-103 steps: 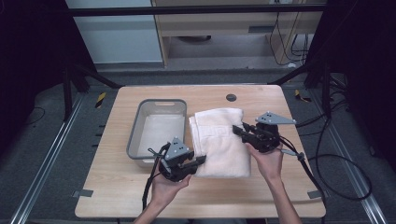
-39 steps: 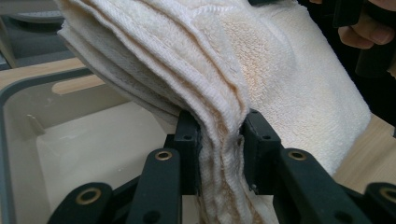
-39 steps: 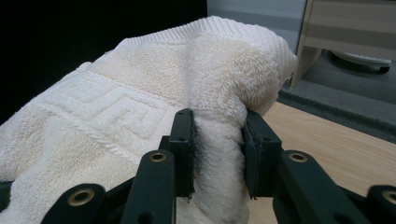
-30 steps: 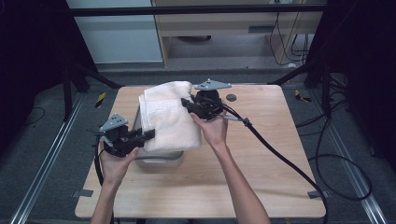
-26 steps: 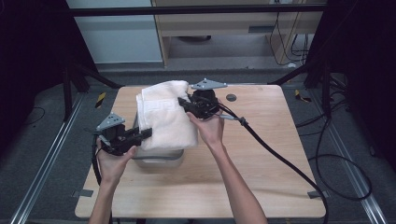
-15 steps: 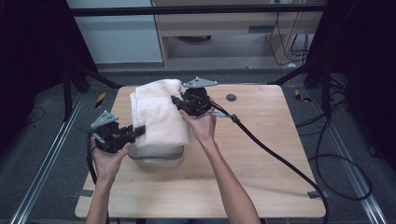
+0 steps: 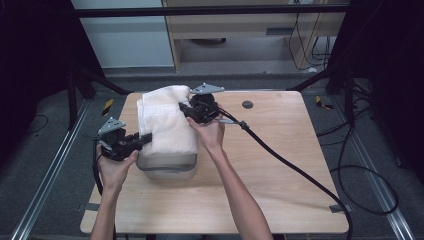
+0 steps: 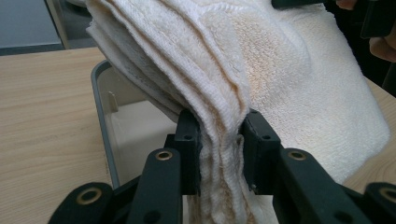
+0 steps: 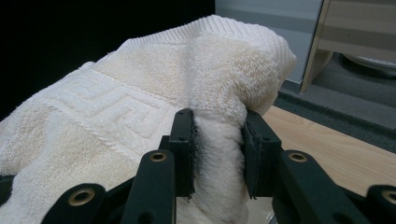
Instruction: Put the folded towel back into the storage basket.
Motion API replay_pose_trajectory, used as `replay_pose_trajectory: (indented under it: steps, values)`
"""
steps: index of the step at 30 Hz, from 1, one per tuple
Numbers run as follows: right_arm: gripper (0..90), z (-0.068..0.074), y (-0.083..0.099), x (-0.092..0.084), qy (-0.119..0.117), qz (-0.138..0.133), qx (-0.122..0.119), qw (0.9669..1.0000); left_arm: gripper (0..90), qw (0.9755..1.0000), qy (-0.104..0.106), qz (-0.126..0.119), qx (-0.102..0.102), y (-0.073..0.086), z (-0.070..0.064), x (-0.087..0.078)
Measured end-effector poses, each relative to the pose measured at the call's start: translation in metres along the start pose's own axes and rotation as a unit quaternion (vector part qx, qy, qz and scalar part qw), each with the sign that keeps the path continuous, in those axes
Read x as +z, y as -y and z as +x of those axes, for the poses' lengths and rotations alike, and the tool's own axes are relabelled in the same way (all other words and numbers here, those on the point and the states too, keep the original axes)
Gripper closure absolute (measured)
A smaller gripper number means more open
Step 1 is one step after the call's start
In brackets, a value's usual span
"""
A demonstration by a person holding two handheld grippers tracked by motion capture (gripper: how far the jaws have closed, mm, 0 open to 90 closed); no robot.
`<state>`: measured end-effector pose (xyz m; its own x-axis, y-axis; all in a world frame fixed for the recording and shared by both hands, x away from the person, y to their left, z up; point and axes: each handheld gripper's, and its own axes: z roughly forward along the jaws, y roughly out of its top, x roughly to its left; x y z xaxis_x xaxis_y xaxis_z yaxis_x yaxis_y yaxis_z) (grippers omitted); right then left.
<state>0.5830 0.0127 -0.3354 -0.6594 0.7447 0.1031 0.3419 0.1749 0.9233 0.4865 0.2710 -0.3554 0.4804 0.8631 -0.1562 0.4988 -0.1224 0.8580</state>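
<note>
Folded cream towel (image 7: 167, 125) held by both grippers over a grey bin (image 7: 167, 165) on the worktop (image 7: 280, 165).

The left gripper (image 7: 142, 140) has its jaws clamped on the stacked layered edge of the towel, with the bin's rim and pale inside just left of and beyond those jaws in the left gripper view. The towel drapes across the bin, hiding most of it; whether it touches the floor of the bin I cannot tell. No writing can be read; a raised key-pattern band (image 9: 107, 112) runs left of the right gripper's jaws. The right gripper (image 7: 184, 109) pinches a bunched fold at the towel's far end. Right of its jaws the worktop lies bare out to its edge.
</note>
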Motion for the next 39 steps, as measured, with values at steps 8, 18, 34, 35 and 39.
replay_pose_trajectory:
  steps: [8, 18, 34, 35, 39]
  values:
    - [68.7, 0.001, 0.006, 0.012, 0.003, 0.007, 0.001, 1.0000, 69.8, 0.9999, -0.009, 0.012, -0.003, 0.005, 0.008, 0.006]
    - [68.7, 0.003, 0.022, 0.029, 0.013, 0.027, -0.001, 0.9996, 69.9, 0.9990, -0.026, 0.035, -0.002, 0.013, 0.014, 0.018]
    - [68.6, 0.001, 0.046, 0.047, 0.024, 0.056, -0.001, 0.9981, 69.9, 0.9967, -0.042, 0.069, 0.003, 0.027, 0.015, 0.037]
    - [68.6, 0.001, 0.047, 0.048, 0.026, 0.058, -0.002, 0.9980, 70.0, 0.9965, -0.044, 0.071, 0.004, 0.028, 0.015, 0.038]
    - [68.5, 0.001, 0.053, 0.051, 0.027, 0.064, 0.000, 0.9976, 69.9, 0.9959, -0.044, 0.079, 0.004, 0.031, 0.017, 0.042]
